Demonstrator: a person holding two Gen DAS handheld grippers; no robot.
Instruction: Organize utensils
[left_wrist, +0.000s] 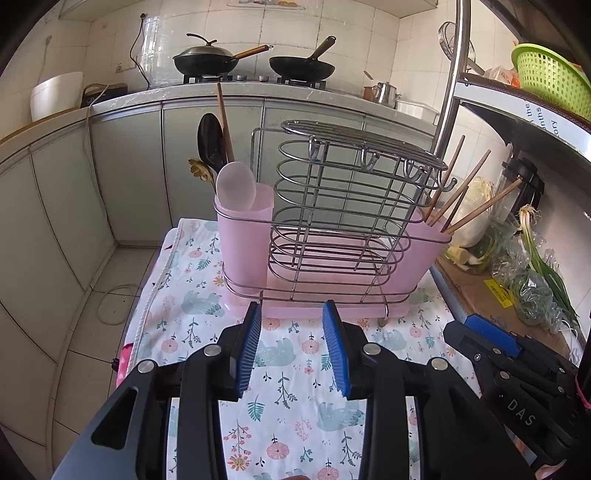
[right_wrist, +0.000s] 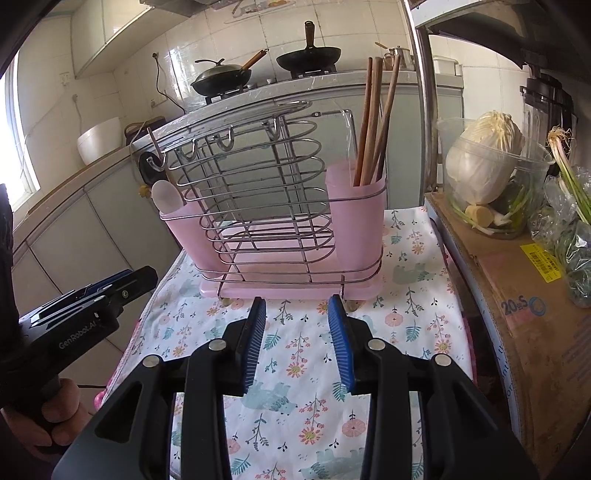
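1. Currently left gripper (left_wrist: 291, 314) parted, nothing between its pads; utensil rack (left_wrist: 332, 236) stands just ahead on floral cloth (left_wrist: 295, 387).
2. Right gripper (right_wrist: 297, 310) likewise parted, empty; chopsticks (right_wrist: 373, 122) upright ahead, slightly right of it.
3. Spoons (left_wrist: 236, 184) ahead-left of left gripper.

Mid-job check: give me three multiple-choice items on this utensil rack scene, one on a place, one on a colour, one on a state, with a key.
1. Where do the chopsticks stand?
A. right-hand cup, seen from the right wrist
B. the rack's middle wire basket
C. flat on the cloth

2. What colour are the cups?
A. green
B. pink
C. white

3. How is the right gripper?
A. clamped on a spoon
B. clamped on chopsticks
C. fingers apart, empty

Key: 1 A, the sticks rise out of that cup. 2 B, both cups are pink. 3 C, only cloth shows between the fingers.
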